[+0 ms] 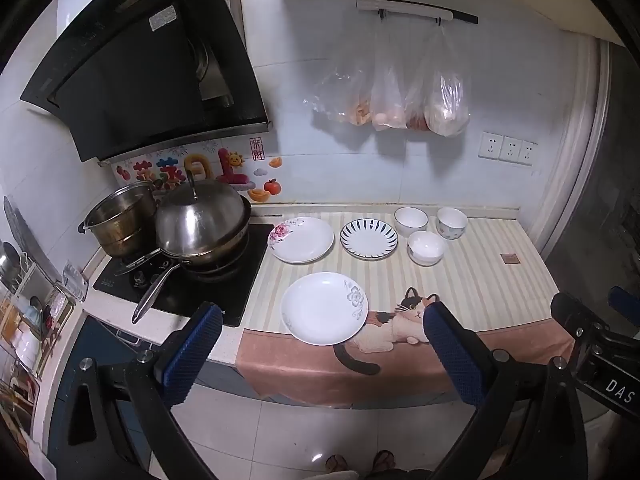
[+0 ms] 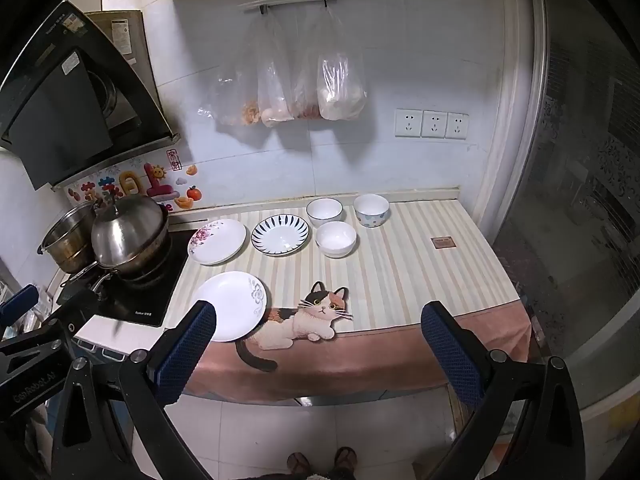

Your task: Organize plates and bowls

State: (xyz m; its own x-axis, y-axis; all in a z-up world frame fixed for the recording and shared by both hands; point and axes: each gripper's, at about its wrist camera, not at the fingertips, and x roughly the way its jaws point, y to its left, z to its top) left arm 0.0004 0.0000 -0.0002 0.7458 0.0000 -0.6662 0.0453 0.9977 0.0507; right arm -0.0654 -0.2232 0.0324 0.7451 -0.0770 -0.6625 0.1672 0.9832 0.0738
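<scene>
On the striped counter mat [image 1: 480,280] lie three plates: a white one with a grey flower [image 1: 324,308] [image 2: 232,306] at the front, a pink-flowered one [image 1: 302,239] [image 2: 217,241] and a blue-striped one [image 1: 369,238] [image 2: 280,235] behind it. Three bowls stand at the back right: a white one [image 1: 411,221] [image 2: 324,211], a patterned one [image 1: 452,222] [image 2: 371,209] and a plain white one [image 1: 426,247] [image 2: 336,239]. My left gripper [image 1: 322,320] and right gripper [image 2: 318,316] are both open and empty, held off the counter's front edge.
A stove [image 1: 180,280] with a lidded wok [image 1: 200,224] and a steel pot [image 1: 120,220] stands left of the mat. Plastic bags [image 1: 400,92] hang on the wall. A dish rack [image 1: 24,320] is at far left. A glass door [image 2: 580,200] is at right.
</scene>
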